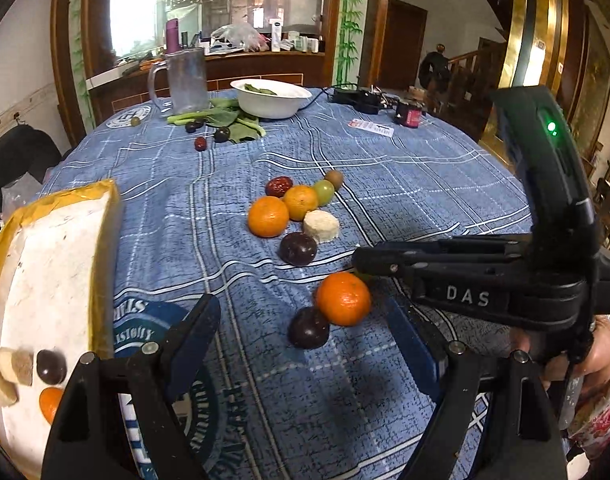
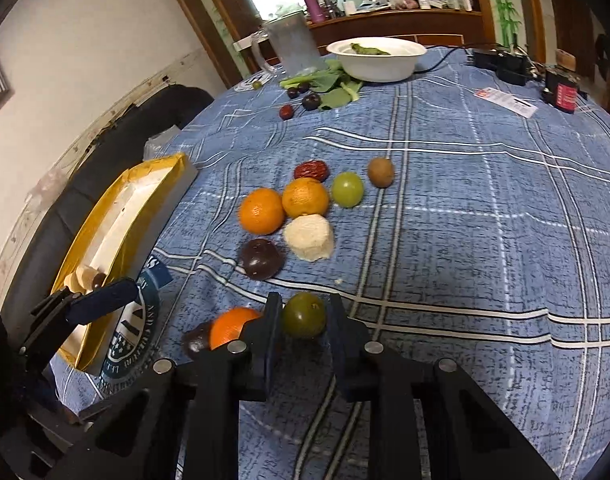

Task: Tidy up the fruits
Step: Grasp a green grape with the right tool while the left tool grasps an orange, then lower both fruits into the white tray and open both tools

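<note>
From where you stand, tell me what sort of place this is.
Probably a home dining room. A round table under a blue checked cloth holds loose fruit, a white bowl of greens and a glass mug. Behind it are a cluttered wooden counter and a wooden stair railing.

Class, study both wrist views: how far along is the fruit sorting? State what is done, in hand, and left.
Done: the yellow tray already holds a few pieces. In hand: the right gripper is shut on a green fruit; the left gripper is open. Left: the oranges, the dark fruit and others on the blue tablecloth.
</note>
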Demonstrator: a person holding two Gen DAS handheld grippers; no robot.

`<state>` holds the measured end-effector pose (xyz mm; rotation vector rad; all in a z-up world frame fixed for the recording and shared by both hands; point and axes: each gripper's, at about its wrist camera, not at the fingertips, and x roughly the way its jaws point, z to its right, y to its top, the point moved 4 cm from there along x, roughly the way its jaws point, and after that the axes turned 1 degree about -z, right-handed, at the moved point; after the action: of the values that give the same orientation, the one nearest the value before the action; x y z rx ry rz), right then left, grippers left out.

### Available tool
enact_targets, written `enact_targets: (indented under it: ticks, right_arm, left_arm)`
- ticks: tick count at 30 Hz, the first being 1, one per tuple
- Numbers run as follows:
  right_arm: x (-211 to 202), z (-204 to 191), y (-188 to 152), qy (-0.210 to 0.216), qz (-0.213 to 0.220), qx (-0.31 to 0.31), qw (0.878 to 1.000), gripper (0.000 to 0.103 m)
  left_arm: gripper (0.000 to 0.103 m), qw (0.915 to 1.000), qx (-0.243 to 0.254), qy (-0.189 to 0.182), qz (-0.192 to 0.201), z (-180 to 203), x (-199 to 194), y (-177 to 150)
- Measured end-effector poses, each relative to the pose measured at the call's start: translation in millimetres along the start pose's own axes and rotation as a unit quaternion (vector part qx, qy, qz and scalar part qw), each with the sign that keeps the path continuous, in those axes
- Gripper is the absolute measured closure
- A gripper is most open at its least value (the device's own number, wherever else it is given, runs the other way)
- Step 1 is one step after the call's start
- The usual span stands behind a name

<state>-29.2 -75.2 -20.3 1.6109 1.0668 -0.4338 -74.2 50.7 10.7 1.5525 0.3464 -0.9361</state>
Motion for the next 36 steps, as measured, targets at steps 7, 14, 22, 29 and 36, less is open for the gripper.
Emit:
enact_targets:
  ticks: [7,14,22,29,36]
  right_arm:
    - [-12.0,37.5,7.2,-0.003,0.015,0.069,0.998,0.08]
    - [-15.7,48.1,9.9,0.006,0.02,0.092,0.996,0.08]
    - [-16.9,46.4,10.0,0.037,0.028,0.098,0.994,0.079]
    - [-22.0,47.8,10.5,0.106,0.036,0.13,0.985,0.079]
    - [-32.0,33.7,14.3,0.086,0.05,0.115,0.988,0.079]
  left_arm:
    - [0.019,0.9987,0.048,-0.003,-0.017,22.1,27.8,9.5]
    - [0.062,0.9967,0.061,-0.003,-0.053,28.5,49.8,10.2]
    - [0.07,0.9989,0.028,0.002,-0.036,20.2,38.7,10.3]
    - [0.069,0.9988,-0.048,-0.01,0.0,-14.5,-0.4,13.9]
    - [0.069,0.9909,-0.131,0.011,0.03,-86.9,-53.1,14.3]
